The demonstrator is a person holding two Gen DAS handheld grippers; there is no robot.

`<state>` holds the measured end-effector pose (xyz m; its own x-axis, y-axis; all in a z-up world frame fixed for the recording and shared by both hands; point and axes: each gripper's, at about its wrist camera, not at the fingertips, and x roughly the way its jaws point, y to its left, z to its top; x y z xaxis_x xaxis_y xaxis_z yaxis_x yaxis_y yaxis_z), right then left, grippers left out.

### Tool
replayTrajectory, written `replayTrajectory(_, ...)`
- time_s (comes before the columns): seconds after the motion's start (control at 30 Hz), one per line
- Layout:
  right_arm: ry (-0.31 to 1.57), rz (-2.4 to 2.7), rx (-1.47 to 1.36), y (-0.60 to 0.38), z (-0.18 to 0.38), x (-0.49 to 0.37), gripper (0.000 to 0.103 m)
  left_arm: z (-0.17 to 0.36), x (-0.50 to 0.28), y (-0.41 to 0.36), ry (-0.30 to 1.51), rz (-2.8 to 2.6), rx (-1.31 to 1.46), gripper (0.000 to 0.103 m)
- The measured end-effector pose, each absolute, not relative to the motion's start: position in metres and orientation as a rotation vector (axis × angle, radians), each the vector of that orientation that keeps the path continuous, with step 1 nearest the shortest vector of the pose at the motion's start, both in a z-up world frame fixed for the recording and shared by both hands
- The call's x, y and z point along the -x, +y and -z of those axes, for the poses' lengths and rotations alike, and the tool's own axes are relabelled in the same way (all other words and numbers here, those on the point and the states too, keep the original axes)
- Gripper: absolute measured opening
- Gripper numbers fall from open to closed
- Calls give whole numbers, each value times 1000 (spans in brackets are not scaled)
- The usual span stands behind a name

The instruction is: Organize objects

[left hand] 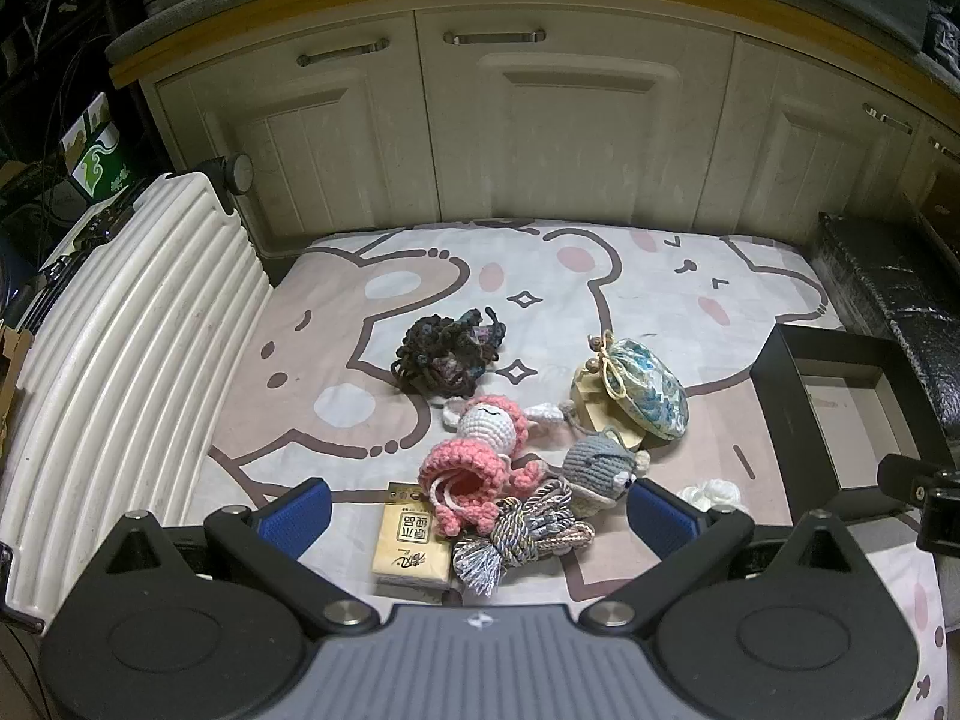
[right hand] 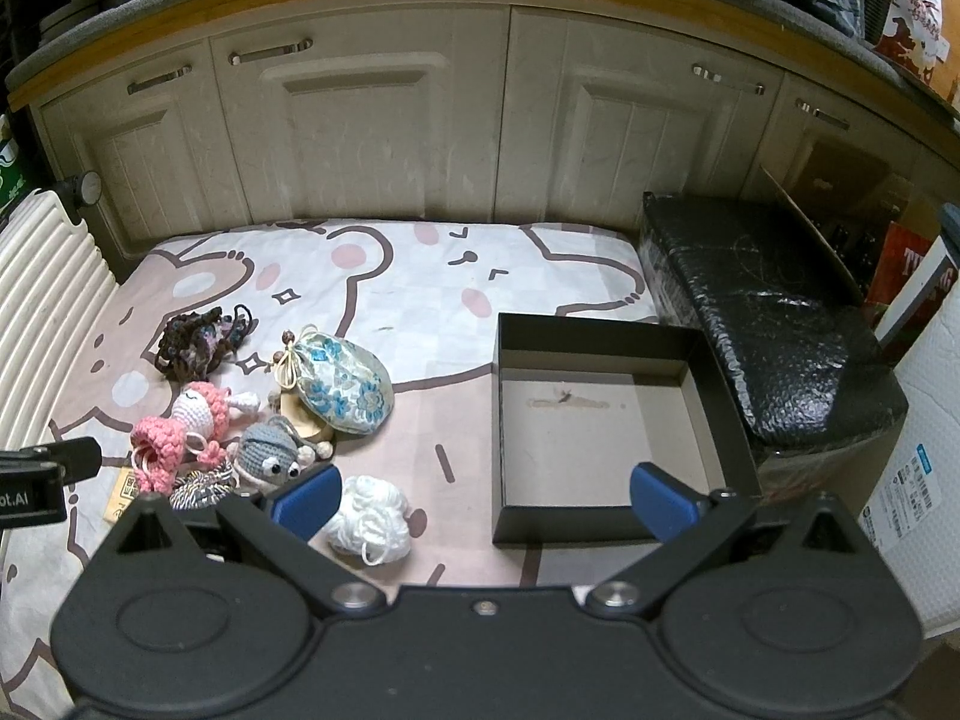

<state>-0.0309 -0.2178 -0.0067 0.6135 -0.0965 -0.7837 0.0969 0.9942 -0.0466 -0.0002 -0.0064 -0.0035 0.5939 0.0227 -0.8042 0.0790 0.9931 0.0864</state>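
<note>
Both the left gripper (left hand: 480,510) and the right gripper (right hand: 486,495) gape wide and hold nothing. Crocheted toys (left hand: 480,450) lie heaped on the cartoon sheet (left hand: 630,276), and the black box (right hand: 600,408) sits well apart.

— Any writing you can read?
— The tissue pack (left hand: 413,546) has Chinese characters, upside down from the left wrist view; I can't make them out.
— Anything else?
— "ot.AI" on the left gripper (right hand: 30,489), cut off at the frame's edge. The white package's label (right hand: 906,492) is too small.
</note>
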Motion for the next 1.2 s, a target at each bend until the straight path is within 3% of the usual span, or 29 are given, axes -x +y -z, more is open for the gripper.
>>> replayTrajectory(1.2,923,103,0,-215,9,29,103,4,0,-8,935,69,-135,103)
